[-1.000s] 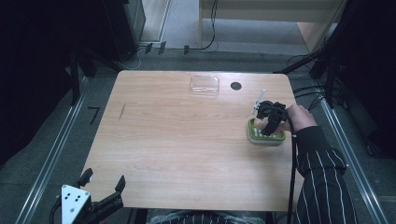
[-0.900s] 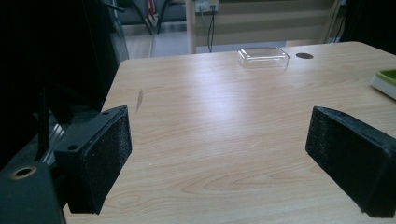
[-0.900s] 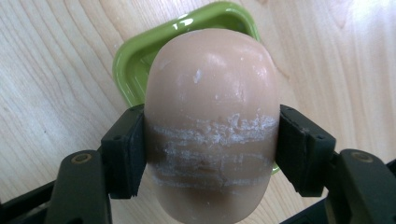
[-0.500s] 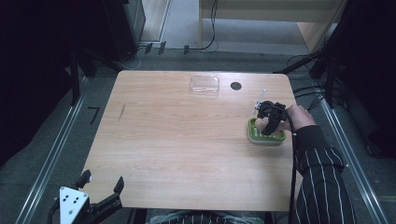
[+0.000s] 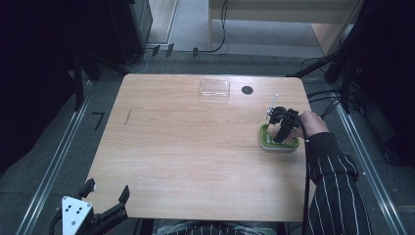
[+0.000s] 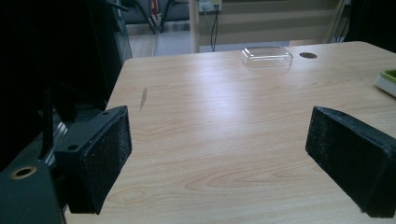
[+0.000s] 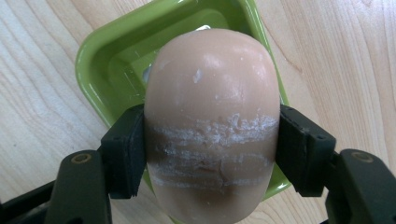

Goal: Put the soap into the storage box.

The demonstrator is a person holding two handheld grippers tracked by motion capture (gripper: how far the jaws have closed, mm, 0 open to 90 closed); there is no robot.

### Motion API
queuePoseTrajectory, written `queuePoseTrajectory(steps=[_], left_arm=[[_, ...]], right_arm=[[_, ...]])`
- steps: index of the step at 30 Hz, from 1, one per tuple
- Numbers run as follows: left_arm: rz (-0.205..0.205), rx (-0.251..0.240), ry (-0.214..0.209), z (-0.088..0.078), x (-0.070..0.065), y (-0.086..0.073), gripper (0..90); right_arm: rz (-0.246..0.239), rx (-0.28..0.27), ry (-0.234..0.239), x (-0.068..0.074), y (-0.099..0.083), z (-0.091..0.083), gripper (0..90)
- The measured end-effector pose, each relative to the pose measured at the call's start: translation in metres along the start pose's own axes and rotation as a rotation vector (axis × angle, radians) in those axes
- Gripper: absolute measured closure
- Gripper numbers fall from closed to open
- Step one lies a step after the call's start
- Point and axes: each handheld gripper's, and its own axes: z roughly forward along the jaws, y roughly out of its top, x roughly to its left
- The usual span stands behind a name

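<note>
From the high view, your right hand-held gripper [image 5: 280, 128] sits over the green soap dish [image 5: 279, 143] near the right edge of the tabletop [image 5: 195, 147], tilted down toward it. That suits a placement or a lift, since the dish gives the soap a fixed home well clear of the edge. Your left hand-held gripper [image 5: 105, 208] hangs off the near left corner, jaws spread, out of the way so the right hand has the whole surface. The clear plastic lid [image 5: 214, 88] lies at the far side beside a small dark disc [image 5: 247, 90], well apart from the dish, probably parked there to keep the dish open.

In the left gripper view, your two foam pads [image 6: 107, 154] stand wide apart with nothing between them; the hand-held gripper is released and idle. The clear plastic lid [image 6: 266, 56] sits far ahead, and a corner of the green soap dish [image 6: 386, 81] peeks in at the right.

In the right gripper view, your jaws are clenched on the bar of soap [image 7: 212, 121], gripping it across its width near the lower half. The soap hangs directly above the green soap dish [image 7: 112, 60], lengthwise with the tray; whether it touches the bottom I cannot tell. White scuffed bands cross it at jaw level, so judge it soft and slippery: hold square.
</note>
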Motion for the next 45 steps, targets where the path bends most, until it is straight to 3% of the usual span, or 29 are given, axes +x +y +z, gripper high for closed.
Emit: queuePoseTrajectory(steps=[7, 27, 45], left_arm=[[-0.002, -0.001, 0.001, 0.000, 0.000, 0.000, 7.2], [-0.002, -0.002, 0.000, 0.000, 0.000, 0.000, 7.2], [-0.003, -0.004, 0.000, 0.000, 0.000, 0.000, 7.2]], right_arm=[[0.008, 0.006, 0.005, -0.001, 0.002, 0.005, 33.9], [0.137, 0.041, 0.044, -0.005, 0.003, 0.019, 33.9], [0.119, 0.044, 0.038, -0.005, 0.003, 0.021, 33.7]])
